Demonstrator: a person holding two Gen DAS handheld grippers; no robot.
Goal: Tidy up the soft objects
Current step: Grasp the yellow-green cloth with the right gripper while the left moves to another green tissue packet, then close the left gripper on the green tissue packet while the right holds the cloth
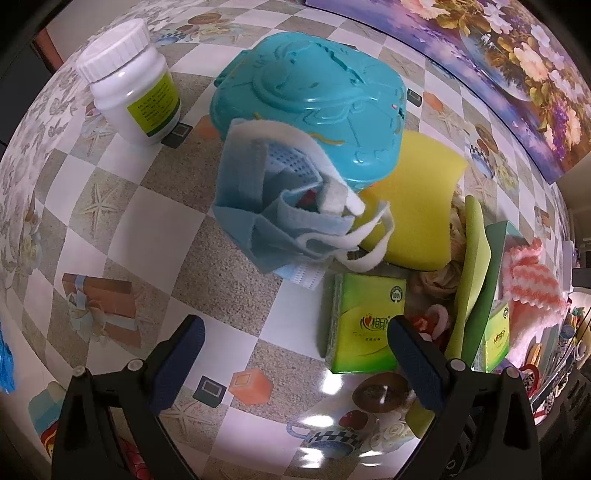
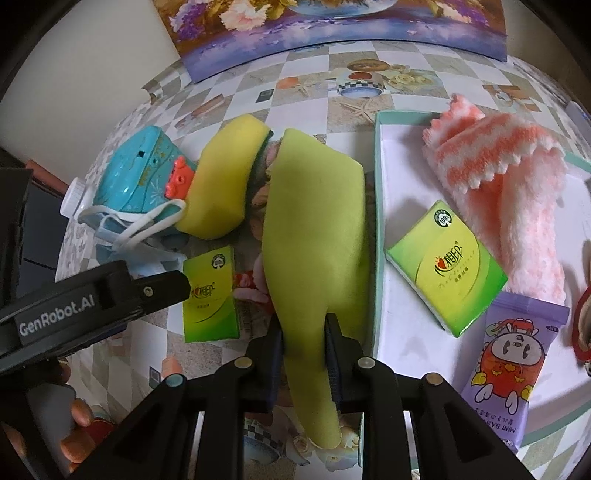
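Lime-green foam sheet (image 2: 317,236), long and floppy, is pinched near its lower end between the two dark pads of the right gripper (image 2: 304,354), whose jaws press on it from both sides. The sheet lies just beside the left wall of a shallow white box with a teal rim (image 2: 378,206), its far end resting near a thick yellow sponge (image 2: 225,177) that leans against a turquoise plastic toy case (image 2: 147,173).

Inside the box lie a fluffy pink-and-white striped cloth (image 2: 517,192), a green tissue packet (image 2: 447,266) and a purple snack wrapper with a cartoon figure (image 2: 513,373). A second green tissue packet (image 1: 364,325) sits outside on the checkered patterned tablecloth (image 1: 177,229), near the foam sheet.

The left gripper (image 1: 295,365) hangs over the tablecloth with its blue-padded jaws spread wide and nothing between them. In its view a crumpled pale-blue face mask with white ear loops (image 1: 280,206) rests against the toy case and the sponge, and a white plastic bottle with a ribbed cap and yellow-green label (image 1: 133,85) stands well apart at the far left. A floral picture (image 2: 332,29) leans at the table's back edge. A hand (image 2: 70,417) grips the left tool's handle in the right wrist view.
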